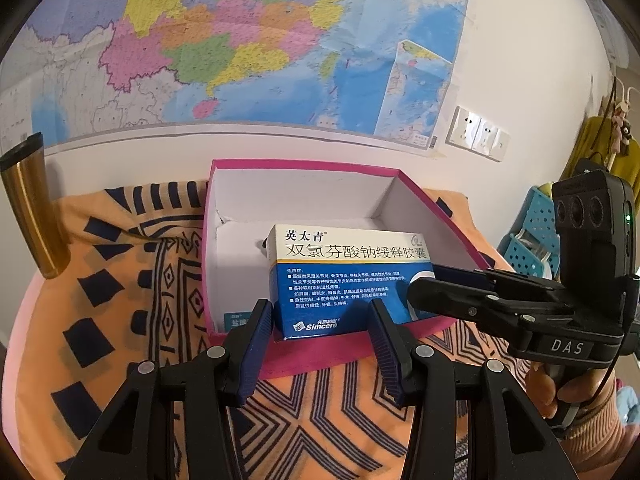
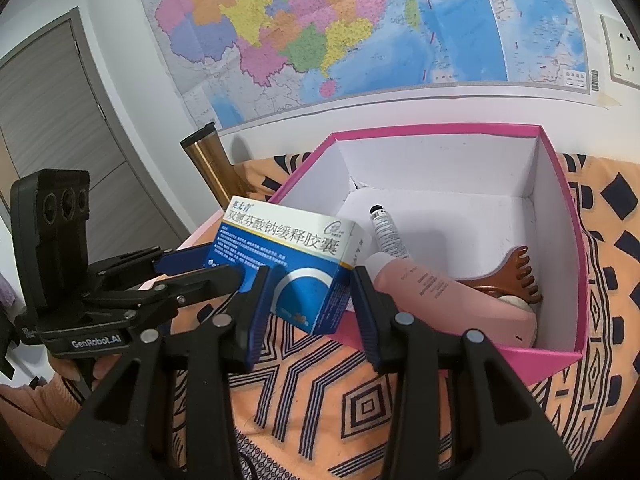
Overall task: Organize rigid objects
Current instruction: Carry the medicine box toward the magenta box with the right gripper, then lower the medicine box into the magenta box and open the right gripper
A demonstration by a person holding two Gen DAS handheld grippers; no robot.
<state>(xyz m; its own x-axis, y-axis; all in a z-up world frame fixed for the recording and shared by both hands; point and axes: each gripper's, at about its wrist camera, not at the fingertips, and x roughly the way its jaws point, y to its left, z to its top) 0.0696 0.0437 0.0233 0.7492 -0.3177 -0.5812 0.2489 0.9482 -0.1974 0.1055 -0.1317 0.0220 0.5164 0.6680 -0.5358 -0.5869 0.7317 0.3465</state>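
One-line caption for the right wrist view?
Both claws, right and left, hold a blue-and-white medicine box over the rim of a pink storage box holding toiletries.

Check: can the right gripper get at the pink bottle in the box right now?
Probably not yet. The right gripper is shut on the medicine box, as is the left gripper. The pink bottle lies uncovered in the pink box just beyond, so releasing should free the way.

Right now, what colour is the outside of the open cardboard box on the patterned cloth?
Pink outside, white inside; the open cardboard box shows best in the right wrist view.
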